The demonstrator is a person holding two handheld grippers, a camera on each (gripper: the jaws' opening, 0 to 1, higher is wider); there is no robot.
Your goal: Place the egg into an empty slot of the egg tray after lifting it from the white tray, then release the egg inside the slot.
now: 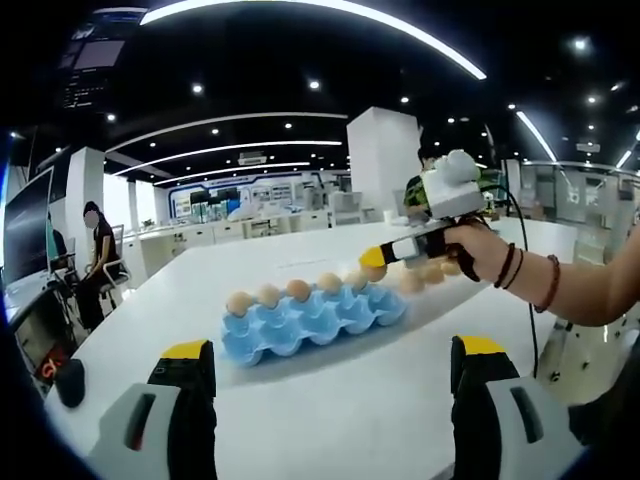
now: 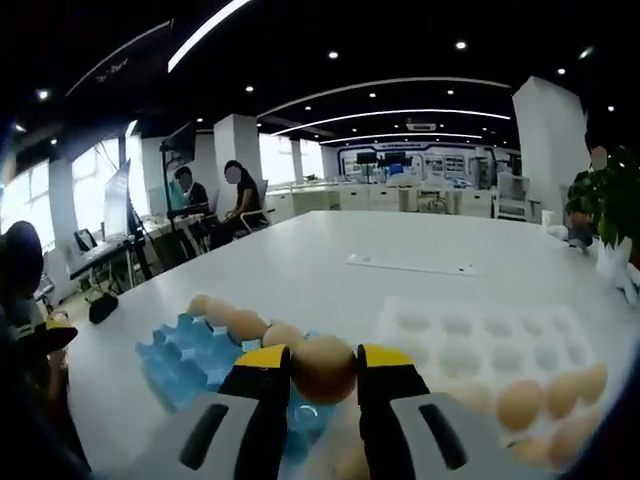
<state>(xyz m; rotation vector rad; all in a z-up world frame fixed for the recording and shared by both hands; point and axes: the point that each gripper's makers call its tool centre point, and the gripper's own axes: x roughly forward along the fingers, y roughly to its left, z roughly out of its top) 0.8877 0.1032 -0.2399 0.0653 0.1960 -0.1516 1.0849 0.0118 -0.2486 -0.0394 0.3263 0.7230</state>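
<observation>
Blue moulded plastic is your target: the egg tray lies on the white table ahead of your left gripper, its long axis running from lower left to upper right in the left gripper view, with a row of eggs along its far edge and the near cups looking bare. Your left gripper hangs short of it with its jaws spread wide and nothing between them.

Moving right in that view, your right gripper sits at the tray's far right end, your hand behind it. In the right gripper view its jaws are closed on the egg, held at the yellow tips. That egg is off the white tray, which lies to the right with a few eggs along its near side, and it hovers over the right end of the blue tray.

So the right hand is the nearer one, and the free cups lie down and to the left of the held egg. You will probably need to pick a bare cup beside the filled row, lower straight in, then open.
</observation>
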